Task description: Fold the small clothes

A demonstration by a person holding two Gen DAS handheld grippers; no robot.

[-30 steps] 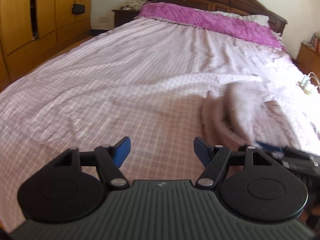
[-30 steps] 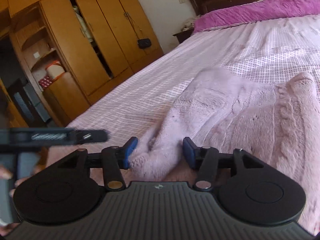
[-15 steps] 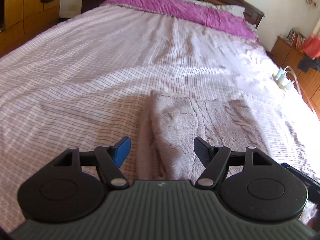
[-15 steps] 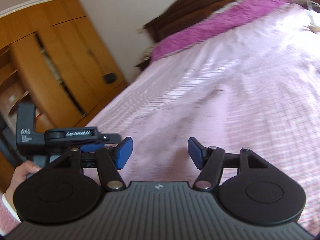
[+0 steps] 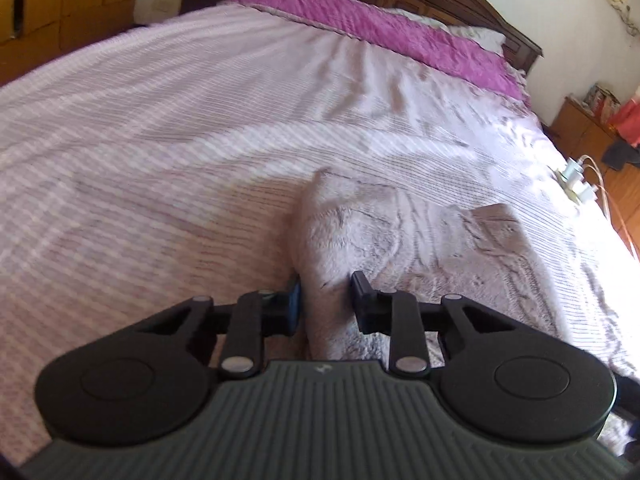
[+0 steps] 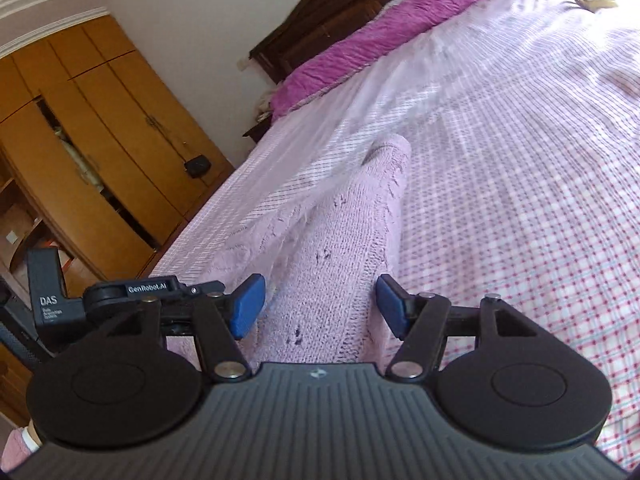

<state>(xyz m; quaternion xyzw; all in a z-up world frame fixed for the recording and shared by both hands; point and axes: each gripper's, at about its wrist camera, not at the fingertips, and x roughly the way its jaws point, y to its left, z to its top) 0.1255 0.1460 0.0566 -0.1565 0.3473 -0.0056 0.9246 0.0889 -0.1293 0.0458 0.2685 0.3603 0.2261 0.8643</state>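
A pale lilac cable-knit sweater lies partly folded on the bed. My left gripper has its fingers drawn close on the thick left fold of the sweater, with fabric pinched between the pads. In the right wrist view the sweater runs as a long strip away from me. My right gripper is low over its near end, open, with the knit lying between the blue pads but not clamped. The left tool's black body shows just to the left, beside the sweater.
The bed has a pink checked sheet, a magenta blanket and a dark headboard. White chargers with cables lie at the bed's right edge, near a wooden nightstand. A wooden wardrobe stands along the left side.
The left gripper's fingers went from wide apart to closed on the sweater's fold. The right gripper dropped from above the bare sheet onto the sweater's end and stayed open.
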